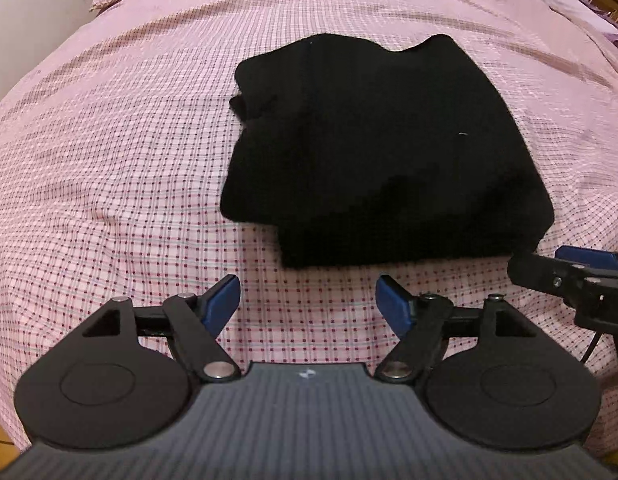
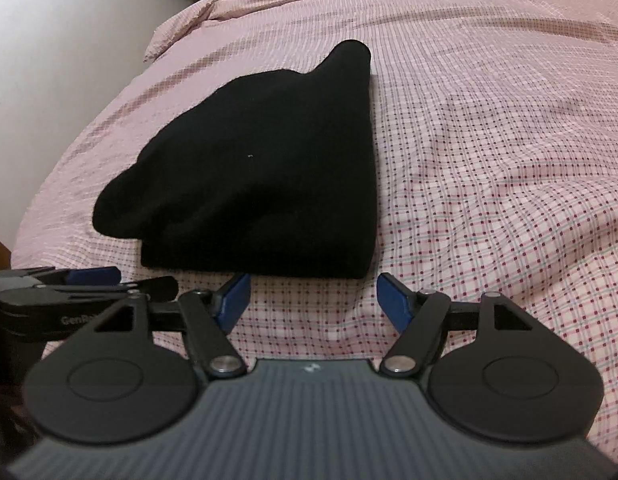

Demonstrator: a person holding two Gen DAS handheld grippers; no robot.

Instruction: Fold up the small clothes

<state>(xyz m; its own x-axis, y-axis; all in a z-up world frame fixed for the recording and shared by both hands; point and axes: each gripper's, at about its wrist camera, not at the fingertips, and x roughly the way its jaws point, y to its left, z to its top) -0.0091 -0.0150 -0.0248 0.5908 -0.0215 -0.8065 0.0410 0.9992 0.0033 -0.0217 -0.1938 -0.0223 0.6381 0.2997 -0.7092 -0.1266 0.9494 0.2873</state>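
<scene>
Black garment (image 1: 381, 152) lies folded in a thick stack mid-bed (image 1: 109, 160), just past both claws – left claw (image 1: 308, 304) & right claw (image 2: 313, 300) gape wide w/ nothing held – so I'd check edges are square, then leave it.

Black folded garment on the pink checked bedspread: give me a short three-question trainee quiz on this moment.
1. True or false: the left claw grips the black folded knit garment.
2. What does the garment lie on: A) wooden floor, B) pink checked bedspread, C) chair?
3. Fill in: the right claw is ___, with nothing between its blue pads.

Key: 1 false, it is open and short of the garment; 2 B; 3 open.
</scene>
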